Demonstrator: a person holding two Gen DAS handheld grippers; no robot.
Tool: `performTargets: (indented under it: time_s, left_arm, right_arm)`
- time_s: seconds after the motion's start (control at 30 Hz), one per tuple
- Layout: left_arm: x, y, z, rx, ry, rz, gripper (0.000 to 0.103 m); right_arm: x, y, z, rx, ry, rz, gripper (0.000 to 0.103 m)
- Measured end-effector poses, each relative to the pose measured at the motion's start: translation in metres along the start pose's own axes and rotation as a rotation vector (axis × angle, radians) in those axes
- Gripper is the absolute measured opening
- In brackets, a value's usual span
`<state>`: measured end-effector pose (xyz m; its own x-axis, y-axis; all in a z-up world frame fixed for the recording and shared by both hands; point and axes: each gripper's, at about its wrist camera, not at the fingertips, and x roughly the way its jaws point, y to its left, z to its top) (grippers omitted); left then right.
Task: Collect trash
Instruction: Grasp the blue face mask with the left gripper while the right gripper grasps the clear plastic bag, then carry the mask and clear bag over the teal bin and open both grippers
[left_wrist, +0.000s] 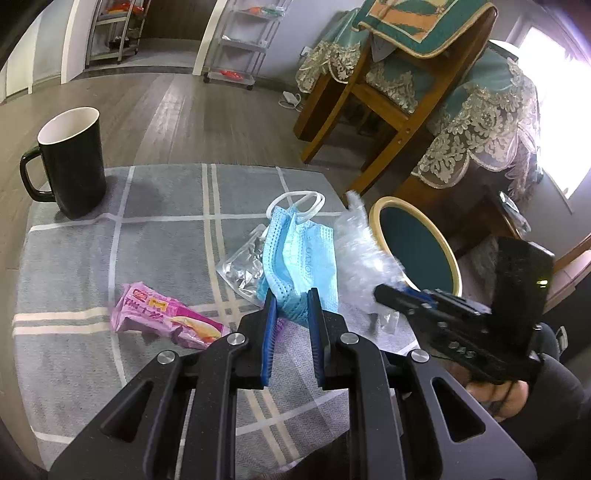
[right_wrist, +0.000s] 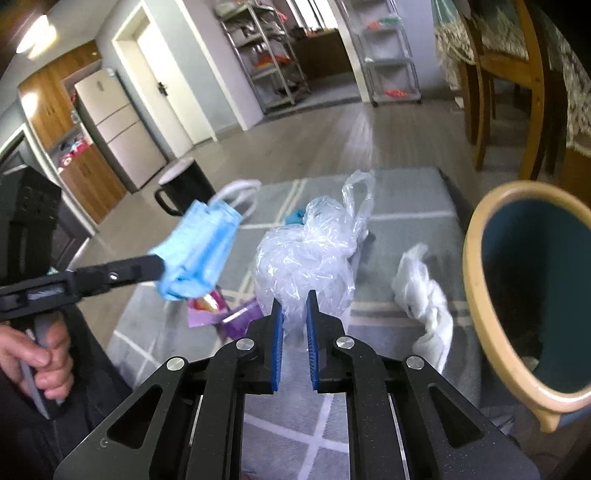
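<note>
While the grey checked cloth (left_wrist: 155, 236) spreads over the low table and carries most of the litter, the teal bin with its tan rim (right_wrist: 476, 280) stands just beside the table's right edge, mouth open. A black mug (left_wrist: 70, 162) sits at the cloth's far left corner, well apart from the rubbish. The left gripper (left_wrist: 291, 299) is clamped on a blue face mask (left_wrist: 299, 258), lifted clear of the cloth; the right gripper (right_wrist: 295, 306) pinches a crumpled clear plastic bag (right_wrist: 314, 243), also raised. On the cloth remain a pink snack wrapper (left_wrist: 166, 317), a small clear packet (left_wrist: 243, 269) and a white crumpled tissue (right_wrist: 424, 288) near the bin. Both pickups look done, so the carrying step seems in hand. Next, each load should travel over the bin's mouth before its jaws part, the bag first since it hangs nearer.
</note>
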<state>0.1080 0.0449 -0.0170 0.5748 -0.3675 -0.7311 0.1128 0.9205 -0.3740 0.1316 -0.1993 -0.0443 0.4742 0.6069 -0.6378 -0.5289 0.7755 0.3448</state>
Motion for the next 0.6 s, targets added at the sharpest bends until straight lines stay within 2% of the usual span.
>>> performTargets:
  time_s: [0.2,0.27,0.6]
  left_arm:
    - [-0.003,-0.001,-0.002,0.008,-0.012,-0.005,0.016]
    - [-0.003,-0.004,0.000,0.017,-0.014,-0.010,0.016]
    - [-0.010,-0.038,0.014,0.100,-0.032,-0.038,0.016]
  right_arm:
    - [-0.026,0.001,0.004,-0.004,-0.050,-0.051,0.013]
    - [-0.038,0.000,0.003,-0.001,-0.069,-0.093,0.013]
    - [-0.078,-0.025,0.009,0.089,-0.156,-0.196,0.013]
